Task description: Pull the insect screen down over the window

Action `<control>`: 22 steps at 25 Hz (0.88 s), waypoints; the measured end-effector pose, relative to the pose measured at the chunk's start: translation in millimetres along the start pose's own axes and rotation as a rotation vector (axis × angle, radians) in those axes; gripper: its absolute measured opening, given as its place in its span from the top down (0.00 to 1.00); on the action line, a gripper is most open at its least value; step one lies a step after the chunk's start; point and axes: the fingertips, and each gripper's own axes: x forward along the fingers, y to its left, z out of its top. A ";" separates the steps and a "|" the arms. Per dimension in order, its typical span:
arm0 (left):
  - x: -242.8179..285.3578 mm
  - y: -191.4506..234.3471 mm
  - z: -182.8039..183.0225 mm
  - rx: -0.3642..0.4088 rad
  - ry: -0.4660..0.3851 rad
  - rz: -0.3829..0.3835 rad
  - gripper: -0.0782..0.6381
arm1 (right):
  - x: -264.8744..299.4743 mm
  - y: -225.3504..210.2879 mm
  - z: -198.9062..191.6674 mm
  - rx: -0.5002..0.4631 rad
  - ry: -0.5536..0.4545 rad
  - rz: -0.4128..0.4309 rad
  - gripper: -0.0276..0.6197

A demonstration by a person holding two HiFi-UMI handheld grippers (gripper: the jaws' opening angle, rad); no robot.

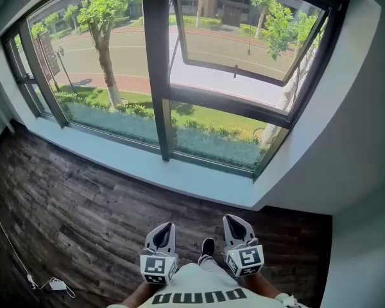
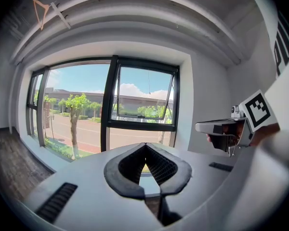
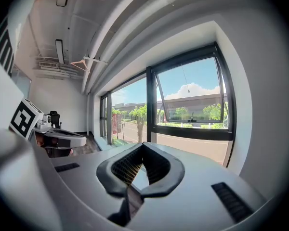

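Note:
A wide dark-framed window [image 1: 159, 76] faces me. Its right-hand upper sash [image 1: 244, 37] is tilted open outward, and a thin cord [image 1: 248, 34] hangs in front of that pane. No insect screen shows over the glass. Both grippers are low, close to my body and well short of the window. My left gripper [image 1: 165, 226] is shut and empty, its tips meeting in the left gripper view [image 2: 145, 146]. Beside it, my right gripper [image 1: 233, 218] is also shut with nothing in it [image 3: 143, 146]. Both point towards the window.
Dark wooden floor [image 1: 70, 204] runs up to a pale sill [image 1: 147, 165]. A white wall [image 1: 346, 153] closes the right side. A cable with an adapter [image 1: 58, 285] lies at the lower left. My shoe [image 1: 207, 248] shows between the grippers. A clothes hanger [image 3: 86, 61] hangs near the ceiling.

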 end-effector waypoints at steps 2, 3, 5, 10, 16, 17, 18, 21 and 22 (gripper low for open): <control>26.6 -0.1 4.4 0.006 0.007 0.004 0.87 | 17.0 -20.0 -2.5 0.013 0.000 -0.001 0.95; 40.0 -1.7 7.3 0.010 0.011 0.001 0.87 | 24.7 -30.9 -3.3 0.019 0.000 -0.003 0.95; 66.1 -7.1 16.0 0.023 0.016 -0.011 0.87 | 38.2 -53.5 -3.0 0.030 -0.002 -0.009 0.95; 129.8 -17.8 53.4 0.043 -0.039 -0.019 0.87 | 73.2 -114.6 6.0 0.060 -0.023 -0.024 0.95; 202.7 -20.9 80.0 0.051 -0.070 0.009 0.87 | 109.9 -176.1 14.3 0.064 -0.048 -0.031 0.95; 212.5 -22.0 83.3 0.056 -0.068 0.009 0.87 | 114.5 -183.7 15.9 0.063 -0.049 -0.033 0.95; 221.1 -23.3 85.8 0.061 -0.067 0.008 0.87 | 118.8 -190.4 17.0 0.060 -0.050 -0.033 0.95; 242.6 -25.8 87.1 0.077 -0.069 0.008 0.87 | 132.7 -207.5 15.2 0.048 -0.054 -0.033 0.95; 248.4 -25.2 86.9 0.083 -0.070 0.009 0.87 | 137.5 -212.1 14.7 0.046 -0.056 -0.034 0.95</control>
